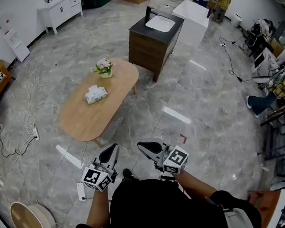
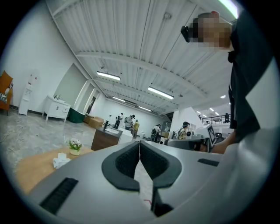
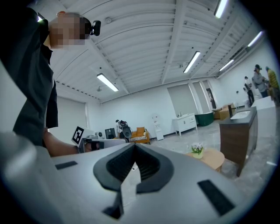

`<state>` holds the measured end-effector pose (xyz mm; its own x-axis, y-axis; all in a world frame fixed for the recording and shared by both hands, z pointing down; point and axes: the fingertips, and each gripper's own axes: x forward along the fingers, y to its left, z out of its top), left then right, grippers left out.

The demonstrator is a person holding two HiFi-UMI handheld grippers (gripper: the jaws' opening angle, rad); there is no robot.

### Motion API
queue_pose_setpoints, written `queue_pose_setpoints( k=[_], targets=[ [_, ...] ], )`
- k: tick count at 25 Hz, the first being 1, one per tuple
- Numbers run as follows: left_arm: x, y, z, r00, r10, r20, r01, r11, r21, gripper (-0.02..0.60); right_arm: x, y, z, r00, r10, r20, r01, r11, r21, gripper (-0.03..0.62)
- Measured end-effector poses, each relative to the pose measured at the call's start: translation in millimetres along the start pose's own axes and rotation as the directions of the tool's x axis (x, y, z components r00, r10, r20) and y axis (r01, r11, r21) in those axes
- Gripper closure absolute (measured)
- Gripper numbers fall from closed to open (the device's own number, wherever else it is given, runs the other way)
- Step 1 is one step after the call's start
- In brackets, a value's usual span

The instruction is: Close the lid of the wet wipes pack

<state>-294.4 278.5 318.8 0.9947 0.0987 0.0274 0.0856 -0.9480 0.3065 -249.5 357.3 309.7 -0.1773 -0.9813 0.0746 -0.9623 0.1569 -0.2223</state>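
Wooden table (image 1: 83,122) holds wet wipes pack (image 1: 96,94) (left gripper (image 1: 114,147), right gripper (image 1: 141,145): jaws together).

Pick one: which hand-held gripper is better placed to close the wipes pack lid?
Left, slightly. The wet wipes pack lies on the wooden table ahead and leftward, nearer the left hand-held gripper than the right hand-held gripper. Both are shut, empty, and well short of the table.

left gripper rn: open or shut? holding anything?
Shut and empty. In its own view the left gripper has its fingers meeting at the tips, with nothing between them.
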Motion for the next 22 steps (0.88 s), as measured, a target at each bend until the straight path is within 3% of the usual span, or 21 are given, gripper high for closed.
queue_pose_setpoints(
  k=[6,10,14,18,22],
  targets=[
    [41.2,44.0,13.8,0.999,-0.047,-0.002,0.047,0.999,-0.02,0.565,26.4,-46.9,23.6,0.997,-0.074,0.014,0.075,0.997,-0.008,0.583],
    [57.5,68.1,19.9,1.0,-0.029,-0.004,0.029,0.999,-0.031,0.565,43.6,-84.0,27.7,0.996,-0.085,0.005,0.085,0.996,-0.004,0.583],
    [70.9,96.1,17.0,0.999,0.043,-0.016,-0.043,0.998,-0.042,0.565,60.3,-117.4,23.9,0.999,-0.038,-0.011,0.038,0.998,0.048,0.583],
    [110.2,125.1,27.8,0.993,0.117,0.002,-0.117,0.993,-0.025,0.566,75.4,-173.2,39.4,1.0,0.028,-0.003,-0.028,0.999,0.024,0.583],
    [146.3,139.1,38.6,0.972,0.233,-0.001,-0.233,0.972,-0.021,0.565,77.9,-231.0,53.1,0.993,0.118,-0.014,-0.117,0.993,0.024,0.583]
  ],
)
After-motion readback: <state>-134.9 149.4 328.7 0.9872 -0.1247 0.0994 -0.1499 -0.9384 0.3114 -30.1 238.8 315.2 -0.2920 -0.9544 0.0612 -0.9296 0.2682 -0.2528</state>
